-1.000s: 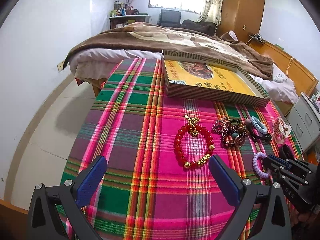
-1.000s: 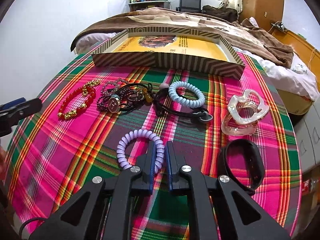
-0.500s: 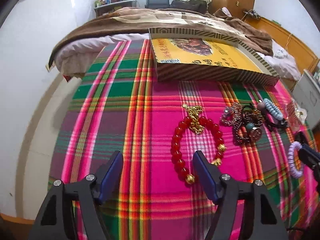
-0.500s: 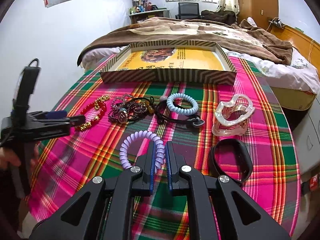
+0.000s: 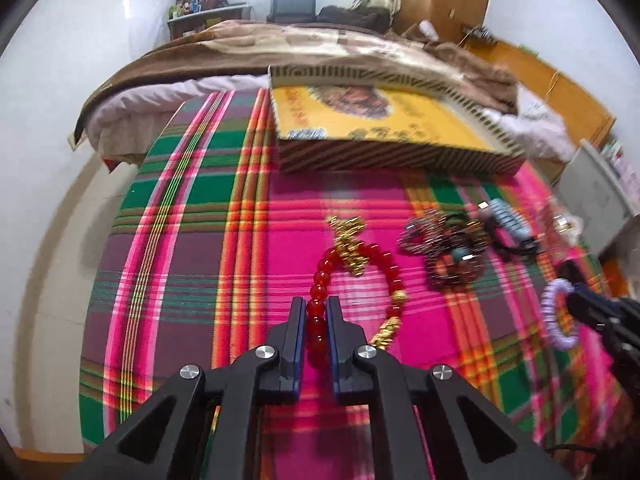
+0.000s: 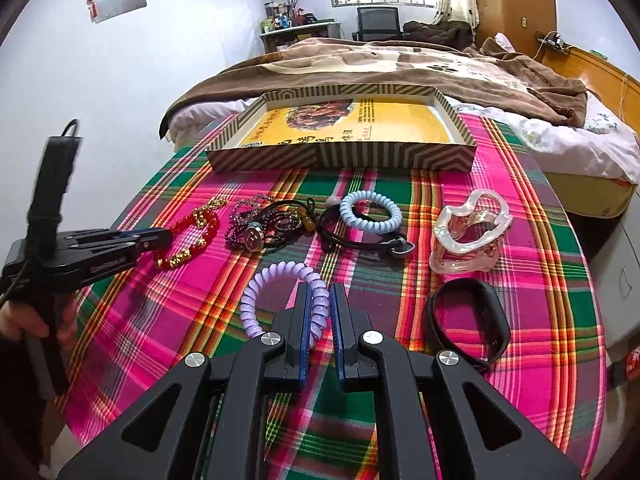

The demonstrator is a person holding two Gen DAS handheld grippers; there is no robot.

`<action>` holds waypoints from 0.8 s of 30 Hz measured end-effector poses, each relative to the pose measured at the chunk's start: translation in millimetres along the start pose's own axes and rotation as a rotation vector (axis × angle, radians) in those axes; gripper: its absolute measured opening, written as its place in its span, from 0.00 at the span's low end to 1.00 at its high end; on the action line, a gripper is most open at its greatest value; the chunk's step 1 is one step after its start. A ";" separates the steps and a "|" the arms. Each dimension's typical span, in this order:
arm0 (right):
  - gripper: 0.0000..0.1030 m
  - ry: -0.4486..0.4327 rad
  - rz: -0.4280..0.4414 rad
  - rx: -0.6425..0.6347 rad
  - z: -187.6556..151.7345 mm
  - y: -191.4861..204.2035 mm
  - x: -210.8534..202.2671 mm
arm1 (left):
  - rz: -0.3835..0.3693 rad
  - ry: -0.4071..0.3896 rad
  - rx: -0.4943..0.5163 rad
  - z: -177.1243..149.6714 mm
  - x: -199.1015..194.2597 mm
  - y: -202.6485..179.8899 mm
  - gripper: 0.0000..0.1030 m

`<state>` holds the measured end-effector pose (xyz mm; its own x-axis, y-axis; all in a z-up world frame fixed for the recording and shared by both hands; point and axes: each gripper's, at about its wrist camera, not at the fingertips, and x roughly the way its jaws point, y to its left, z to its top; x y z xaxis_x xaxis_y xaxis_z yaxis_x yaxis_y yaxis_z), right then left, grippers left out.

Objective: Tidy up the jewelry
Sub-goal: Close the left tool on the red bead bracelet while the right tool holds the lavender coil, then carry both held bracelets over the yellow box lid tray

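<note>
My left gripper (image 5: 316, 312) is shut on the near side of a red bead bracelet (image 5: 320, 280) with gold charms, lying on the plaid cloth; it also shows in the right wrist view (image 6: 188, 236). My right gripper (image 6: 320, 304) is shut on a lilac spiral hair tie (image 6: 256, 292), seen at the right in the left wrist view (image 5: 554, 312). A shallow striped box (image 6: 340, 158) with a yellow floor stands open at the far side of the table (image 5: 180, 240).
Between the grippers lie a tangle of dark bead bracelets (image 6: 264, 224), a pale blue spiral tie (image 6: 372, 212) on black cords, a clear pink bangle (image 6: 468, 232) and a black band (image 6: 468, 320). A bed (image 6: 400, 64) lies behind the table.
My left gripper has moved forward over the red bracelet and closed its wide-open jaws on the beads. My right gripper stays shut on the lilac tie.
</note>
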<state>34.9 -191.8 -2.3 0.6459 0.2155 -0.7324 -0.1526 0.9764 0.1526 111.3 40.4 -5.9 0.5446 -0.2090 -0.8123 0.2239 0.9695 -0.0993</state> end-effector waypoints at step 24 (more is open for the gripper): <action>0.10 -0.068 0.012 0.014 24.5 -2.6 -16.9 | -0.118 -0.209 -0.001 43.1 -76.9 -18.0 0.09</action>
<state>42.7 -197.7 25.9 0.6937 0.2272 -0.6835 -0.1503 0.9737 0.1711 100.2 33.5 83.2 0.6703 -0.3427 -0.6583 0.2950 0.9369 -0.1873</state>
